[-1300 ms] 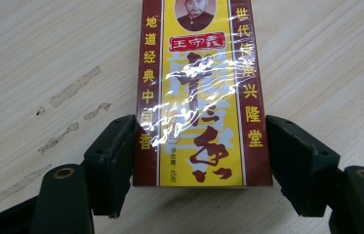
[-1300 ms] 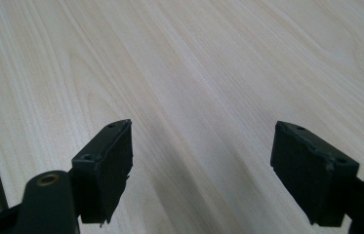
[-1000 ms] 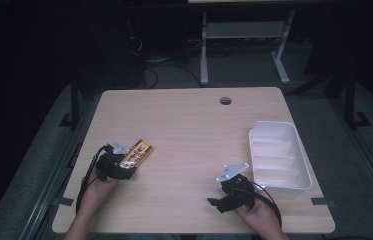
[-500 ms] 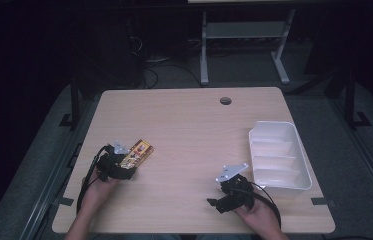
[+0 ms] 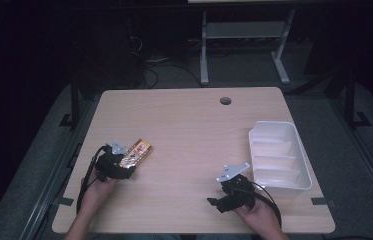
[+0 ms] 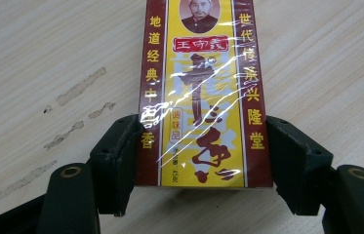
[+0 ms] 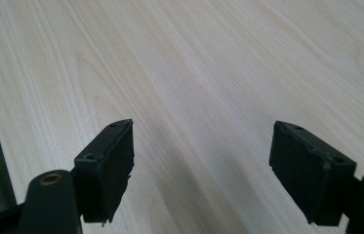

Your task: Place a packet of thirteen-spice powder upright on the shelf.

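A flat yellow and dark red box [image 5: 138, 151] with Chinese lettering lies on the wooden table [image 5: 189, 130] at the left. My left gripper [image 5: 125, 162] comes at its near end, and the jaws have just been closing on it. In the left gripper view the box [image 6: 204, 73] sits between the two black pads [image 6: 121, 146], which press on its long sides; my left gripper [image 6: 201, 134] is shut on it. At the front right, my right gripper [image 5: 218, 201] rests low over the table. In its own view my right gripper [image 7: 201, 161] stands open over bare wood.
A white tray [image 5: 274, 124] with several divided compartments stands at the right edge, just beyond the right hand. A round cable hole [image 5: 225, 100] is at the back middle. Metal frame legs [image 5: 204, 50] stand on the floor beyond the table.
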`<state>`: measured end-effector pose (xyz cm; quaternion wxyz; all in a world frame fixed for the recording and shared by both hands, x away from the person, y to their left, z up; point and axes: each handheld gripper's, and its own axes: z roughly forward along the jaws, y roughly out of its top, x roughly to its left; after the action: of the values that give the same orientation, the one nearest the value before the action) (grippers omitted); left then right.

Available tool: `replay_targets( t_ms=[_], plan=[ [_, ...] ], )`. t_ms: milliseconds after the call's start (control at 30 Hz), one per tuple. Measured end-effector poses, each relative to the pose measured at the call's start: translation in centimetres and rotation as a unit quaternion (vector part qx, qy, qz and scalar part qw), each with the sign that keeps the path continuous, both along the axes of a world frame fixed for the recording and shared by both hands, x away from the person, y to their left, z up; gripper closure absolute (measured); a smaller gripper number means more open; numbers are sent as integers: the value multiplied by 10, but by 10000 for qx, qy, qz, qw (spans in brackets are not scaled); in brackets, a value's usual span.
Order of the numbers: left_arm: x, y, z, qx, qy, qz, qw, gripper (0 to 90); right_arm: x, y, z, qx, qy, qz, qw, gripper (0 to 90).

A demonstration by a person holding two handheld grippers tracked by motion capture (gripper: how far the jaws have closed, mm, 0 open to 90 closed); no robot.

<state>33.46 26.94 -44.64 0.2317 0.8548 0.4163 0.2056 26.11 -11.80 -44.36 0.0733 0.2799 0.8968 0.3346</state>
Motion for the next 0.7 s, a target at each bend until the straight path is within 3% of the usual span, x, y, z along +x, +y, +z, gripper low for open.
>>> replay_targets(
  t_ms=[300,400,567,700],
  plan=[
    [-7,0,11,-179,-268,14,9995,334,-1,-4,5,182,-29,-77,9998,236],
    [-12,-4,16,-249,-350,-84,9990,334,-1,-4,7,318,79,-124,9994,220],
    [-21,-13,22,-319,-498,-272,9979,333,-2,-4,13,522,76,-178,9985,162],
    [-27,-19,26,-365,-576,-399,9969,333,-5,-3,16,660,142,-51,9977,157]
  ],
)
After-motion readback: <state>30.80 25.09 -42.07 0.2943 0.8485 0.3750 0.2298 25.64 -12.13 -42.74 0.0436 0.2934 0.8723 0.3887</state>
